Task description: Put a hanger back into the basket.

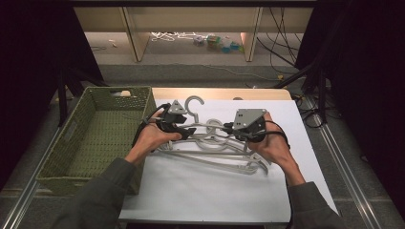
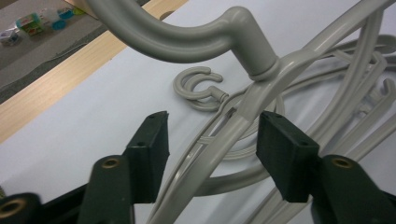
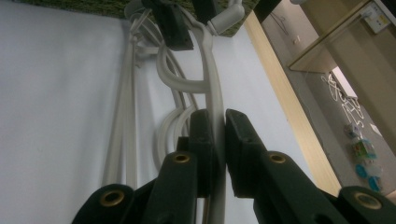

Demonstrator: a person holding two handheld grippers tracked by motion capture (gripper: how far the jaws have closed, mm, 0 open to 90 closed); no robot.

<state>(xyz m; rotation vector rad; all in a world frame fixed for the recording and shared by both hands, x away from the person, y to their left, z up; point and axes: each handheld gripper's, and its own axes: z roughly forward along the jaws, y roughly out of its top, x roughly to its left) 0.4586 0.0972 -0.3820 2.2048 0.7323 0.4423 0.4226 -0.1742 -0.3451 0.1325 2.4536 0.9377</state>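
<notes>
- We note the hangers (image 1: 216, 145) as grey plastic, smooth with a soft sheen; the raised hanger (image 2: 243, 100) has a rounded, moulded neck and ribbed arms.
- Left gripper (image 2: 212, 140): pads of matt black plastic, faintly grainy, on dark arms with brass-coloured rivets.
- Right gripper (image 3: 219, 140): same matt black pads, same brass-coloured rivets; its top plate (image 1: 248, 118) looks flat grey and dull.
- The basket (image 1: 98, 138) at the desk's left edge is green woven stuff, rough and matt.
- The desk's cover (image 1: 191, 191) is a white sheet, smooth and matt, paper-like.
- Along the far edge, bare wood (image 1: 215, 93), pale, with a low sheen.
- The sleeves (image 1: 100, 200) are dull grey-green cloth.
</notes>
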